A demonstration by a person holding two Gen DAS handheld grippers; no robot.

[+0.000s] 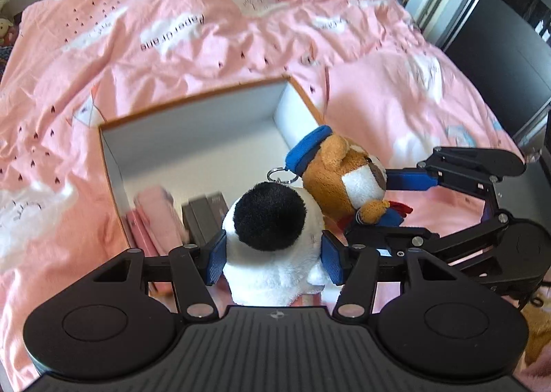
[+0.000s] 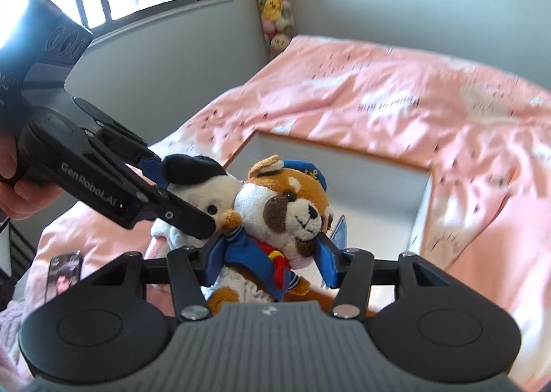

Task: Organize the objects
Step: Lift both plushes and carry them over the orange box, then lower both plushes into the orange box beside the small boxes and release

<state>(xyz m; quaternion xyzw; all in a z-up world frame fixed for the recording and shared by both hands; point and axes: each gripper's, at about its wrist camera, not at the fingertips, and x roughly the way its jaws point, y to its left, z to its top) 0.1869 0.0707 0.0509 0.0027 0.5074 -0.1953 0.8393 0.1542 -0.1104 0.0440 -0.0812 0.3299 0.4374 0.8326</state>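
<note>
My left gripper [image 1: 273, 259] is shut on a white plush dog with black ears [image 1: 272, 240]; it also shows in the right wrist view [image 2: 203, 192]. My right gripper [image 2: 268, 261] is shut on a brown plush dog in a blue sailor cap [image 2: 286, 206], seen from the left wrist view [image 1: 347, 182] too. Both toys are held side by side, touching, above the near edge of an open white box with an orange rim [image 1: 193, 137], which also shows in the right wrist view [image 2: 344, 168]. The right gripper appears in the left wrist view [image 1: 392, 202].
The box sits on a bed with a pink quilt [image 1: 206, 30]. Inside the box lie pink items [image 1: 155, 216] and dark grey boxes [image 1: 206, 216]. A photo card [image 2: 63, 275] lies at lower left. A hanging column of plush toys [image 2: 273, 2] is in the room corner.
</note>
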